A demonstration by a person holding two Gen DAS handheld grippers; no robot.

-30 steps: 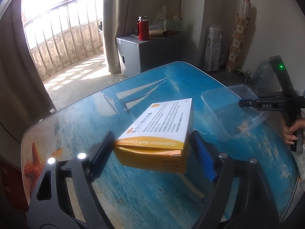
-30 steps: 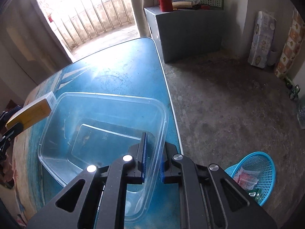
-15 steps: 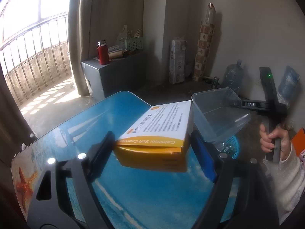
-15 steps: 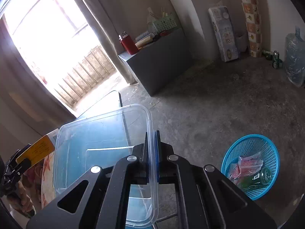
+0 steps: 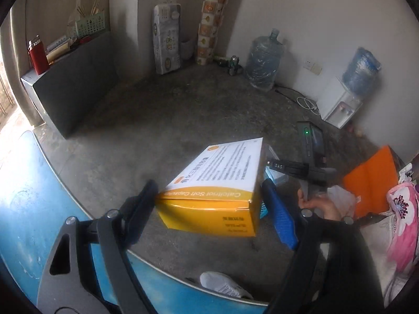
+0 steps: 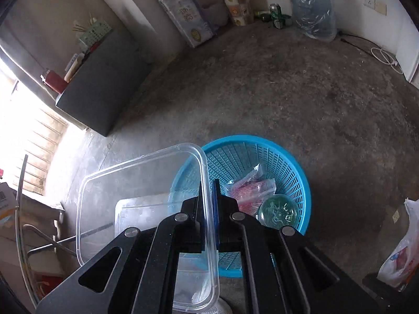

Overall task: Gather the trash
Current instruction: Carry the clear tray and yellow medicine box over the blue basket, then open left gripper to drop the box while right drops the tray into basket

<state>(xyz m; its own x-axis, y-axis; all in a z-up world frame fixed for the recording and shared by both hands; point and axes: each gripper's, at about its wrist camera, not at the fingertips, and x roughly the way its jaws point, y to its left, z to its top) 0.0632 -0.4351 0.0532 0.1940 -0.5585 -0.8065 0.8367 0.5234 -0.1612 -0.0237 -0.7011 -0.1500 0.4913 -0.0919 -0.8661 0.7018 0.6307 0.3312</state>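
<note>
The left gripper (image 5: 209, 196) is clamped across a yellow and white box (image 5: 217, 183), one black finger pressing its left end and the blue-padded finger (image 5: 277, 217) at its right end, so the box hangs in the air over the grey concrete floor (image 5: 157, 120). At 7 o'clock from the box the curved edge of the blue table (image 5: 28, 196) sweeps below it, and a white shoe (image 5: 222, 285) shows at 6 o'clock. At 3 o'clock from the box the right gripper (image 5: 296, 167) appears side-on, held by a hand (image 5: 319, 204). In its own view the right gripper (image 6: 208, 204) is closed tight on the right wall of a clear plastic tub (image 6: 136, 191), whose rim passes between the two fingers; the tub is lifted off any surface and tilted, with its right side overlapping the left rim of a blue basket (image 6: 296, 172) standing on the floor. Inside the basket, at 3 o'clock from the fingertips, lie a pink and red wrapper (image 6: 251, 188) and a green bottle (image 6: 277, 212). Far off at 12 o'clock, along the wall, stand a large water jug (image 6: 311, 7) and a green can (image 6: 275, 10); a grey cabinet (image 6: 104, 83) sits at 10 o'clock.
</note>
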